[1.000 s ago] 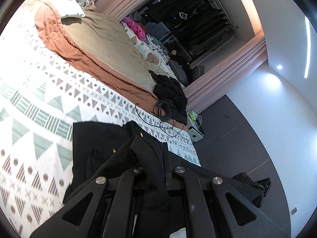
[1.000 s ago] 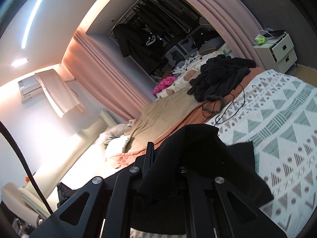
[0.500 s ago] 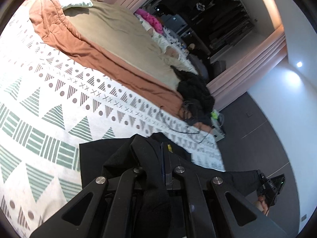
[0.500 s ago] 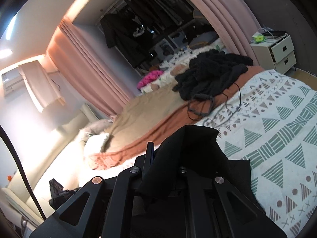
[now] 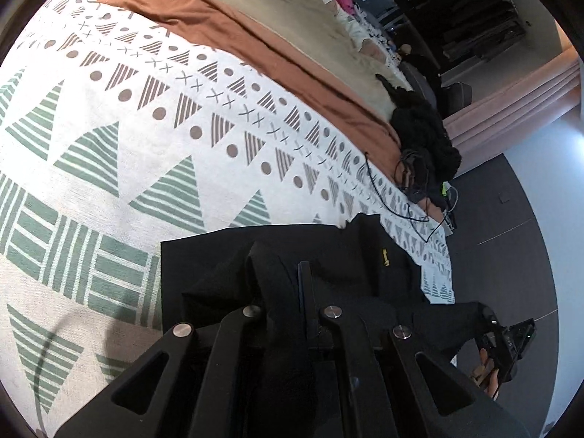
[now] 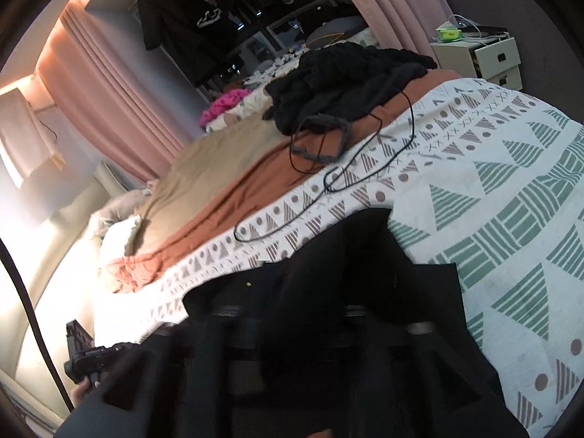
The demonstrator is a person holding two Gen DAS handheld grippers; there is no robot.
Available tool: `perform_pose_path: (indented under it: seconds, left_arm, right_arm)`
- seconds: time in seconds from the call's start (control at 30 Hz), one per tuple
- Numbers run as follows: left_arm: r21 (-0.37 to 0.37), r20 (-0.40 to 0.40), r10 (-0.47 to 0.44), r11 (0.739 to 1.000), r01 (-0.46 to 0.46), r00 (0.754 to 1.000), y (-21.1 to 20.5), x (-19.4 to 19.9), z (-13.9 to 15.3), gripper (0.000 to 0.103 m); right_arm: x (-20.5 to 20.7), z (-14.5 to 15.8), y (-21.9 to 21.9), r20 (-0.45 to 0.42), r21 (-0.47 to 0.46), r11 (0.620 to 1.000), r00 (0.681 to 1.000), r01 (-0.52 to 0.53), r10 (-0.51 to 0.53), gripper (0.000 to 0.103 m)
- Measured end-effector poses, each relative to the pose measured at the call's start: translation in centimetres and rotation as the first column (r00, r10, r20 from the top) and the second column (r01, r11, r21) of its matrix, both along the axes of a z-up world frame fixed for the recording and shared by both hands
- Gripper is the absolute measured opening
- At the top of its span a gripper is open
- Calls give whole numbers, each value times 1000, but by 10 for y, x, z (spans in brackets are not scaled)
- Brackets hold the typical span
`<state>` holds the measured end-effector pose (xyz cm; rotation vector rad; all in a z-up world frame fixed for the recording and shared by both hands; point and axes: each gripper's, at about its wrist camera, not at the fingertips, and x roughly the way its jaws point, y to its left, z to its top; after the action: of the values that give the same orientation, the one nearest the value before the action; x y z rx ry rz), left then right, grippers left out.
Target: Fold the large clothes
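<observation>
A large black garment (image 5: 346,255) lies spread on the patterned white bedspread (image 5: 127,127); a small yellow tag shows on it. My left gripper (image 5: 288,273) is shut on a bunched fold of the garment, low over the bed. My right gripper (image 6: 314,292) is shut on another fold of the same black garment (image 6: 365,255), also low over the bedspread (image 6: 511,200). The fabric drapes over both pairs of fingers and hides the tips.
A pile of black clothes (image 5: 423,135) with a black cable (image 6: 365,168) lies at the far side on an orange and tan blanket (image 5: 273,36). A white nightstand (image 6: 485,58), pink curtains (image 6: 109,73) and a dark closet stand beyond the bed.
Both grippers have dropped toward the bed with the garment held; the views tilt down and the garment now lies flatter on the bedspread. The right wrist view is blurred by motion.
</observation>
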<state>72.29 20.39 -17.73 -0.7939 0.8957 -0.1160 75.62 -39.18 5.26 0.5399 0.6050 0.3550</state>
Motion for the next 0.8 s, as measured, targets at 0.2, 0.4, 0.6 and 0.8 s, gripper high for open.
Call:
perform_pose_path:
  seconds: [0.2, 0.4, 0.6, 0.8]
  left_arm:
    - [29, -8, -26, 999, 26, 1000, -3, 0, -5, 78]
    - [62, 24, -64, 996, 63, 998, -8, -5, 20, 103]
    - [146, -3, -23, 989, 23, 1000, -2, -31, 33, 103]
    - [281, -21, -22, 959, 27, 1000, -4, -60, 41, 103]
  right_arm:
    - [0, -11, 14, -63, -58, 998, 998, -22, 18, 103]
    - [-12, 0, 26, -81, -95, 993, 994, -77, 69, 103]
    - [-34, 5, 38, -82, -202, 972, 991, -117, 102, 103]
    - [-51, 9, 43, -126, -273, 951, 986, -141, 110, 103]
